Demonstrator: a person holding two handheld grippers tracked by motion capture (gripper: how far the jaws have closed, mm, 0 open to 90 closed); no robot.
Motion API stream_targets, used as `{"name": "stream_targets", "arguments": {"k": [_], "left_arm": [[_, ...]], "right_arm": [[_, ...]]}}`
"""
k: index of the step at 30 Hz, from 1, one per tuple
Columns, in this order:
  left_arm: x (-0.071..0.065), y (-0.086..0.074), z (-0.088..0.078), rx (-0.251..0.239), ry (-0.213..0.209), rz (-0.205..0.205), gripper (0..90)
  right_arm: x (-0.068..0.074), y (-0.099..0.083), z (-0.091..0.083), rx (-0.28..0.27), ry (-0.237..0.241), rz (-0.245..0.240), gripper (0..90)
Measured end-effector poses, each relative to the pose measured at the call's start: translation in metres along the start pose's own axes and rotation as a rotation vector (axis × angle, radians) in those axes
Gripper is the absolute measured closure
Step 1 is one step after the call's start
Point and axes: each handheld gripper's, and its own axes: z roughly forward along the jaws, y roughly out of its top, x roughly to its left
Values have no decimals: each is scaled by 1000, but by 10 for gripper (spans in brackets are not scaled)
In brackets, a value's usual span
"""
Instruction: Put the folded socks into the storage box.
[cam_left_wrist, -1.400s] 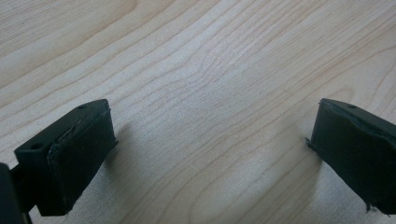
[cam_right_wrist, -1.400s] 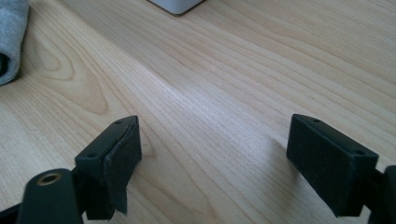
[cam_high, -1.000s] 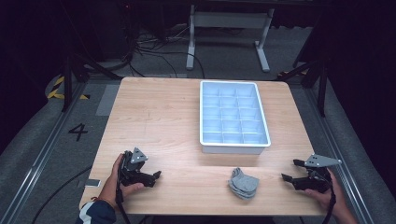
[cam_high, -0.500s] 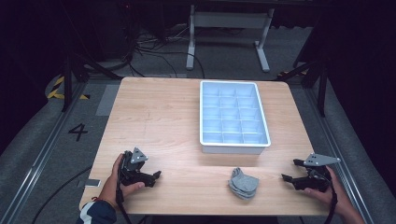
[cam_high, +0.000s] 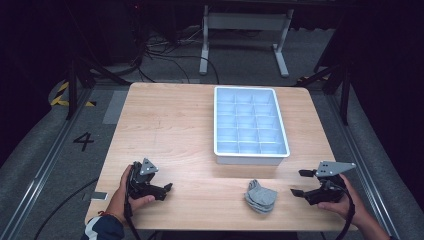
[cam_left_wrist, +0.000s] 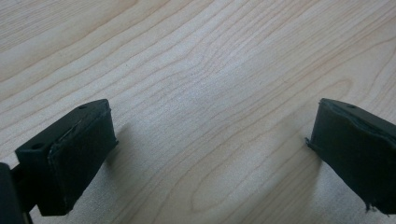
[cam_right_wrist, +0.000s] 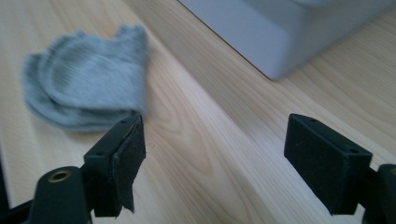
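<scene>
- High view: grey sock bundle (cam_high: 260, 196) lies at lower centre of frame on the wooden worktop (cam_high: 170, 125), just below the white compartment tray (cam_high: 251, 159), not touching it.
- Right gripper view: bundle (cam_right_wrist: 86, 86) at upper left, soft ribbed knit, folded layers with rounded edges, slightly blurred.
- Right tool (cam_high: 298, 183), lower right, points toward the bundle; jaws wide apart, just been closing slightly, nothing between them.
- Left tool (cam_high: 167, 188), lower left: jaws wide, over bare wood, holding nothing.
</scene>
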Motion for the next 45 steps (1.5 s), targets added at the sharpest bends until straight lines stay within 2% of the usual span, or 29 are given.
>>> {"name": "stream_targets", "arguments": {"k": [3,6,11,16,21,25,30,31,33,34,35,36,37,39,42,45], "left_arm": [[0,0,0,0,0,-1,3],[0,0,0,-2,3,3,4],[0,0,0,-1,-1,0,4],[0,0,0,-2,-1,0,4],[0,0,0,-3,3,3,4],[0,0,0,-3,3,3,4],[0,0,0,-3,3,4,4],[0,0,0,-2,-6,-3,4],[0,0,0,-3,3,4,4],[0,0,0,-3,4,4,4],[0,0,0,-2,-4,-3,4],[0,0,0,-2,-3,-2,4],[0,0,0,-2,-3,-2,4],[0,0,0,-4,6,7,4],[0,0,0,-2,-6,-3,4],[0,0,0,-2,3,3,4]], "right_arm": [[12,19,9,12,46,-39,217],[28,34,22,42,70,-92,217],[47,49,49,110,104,-151,219],[55,56,69,152,119,-169,221],[60,52,84,180,129,-172,202],[59,47,89,180,143,-142,151],[61,45,89,172,138,-150,157],[62,45,89,175,141,-146,175],[63,45,88,174,156,-155,251],[64,45,87,172,180,-161,319],[65,45,85,172,215,-177,429],[66,45,85,172,220,-181,467],[66,45,85,172,220,-181,467],[66,45,84,171,261,-181,567],[68,44,83,170,278,-191,651],[71,44,81,157,281,-233,709]]}}
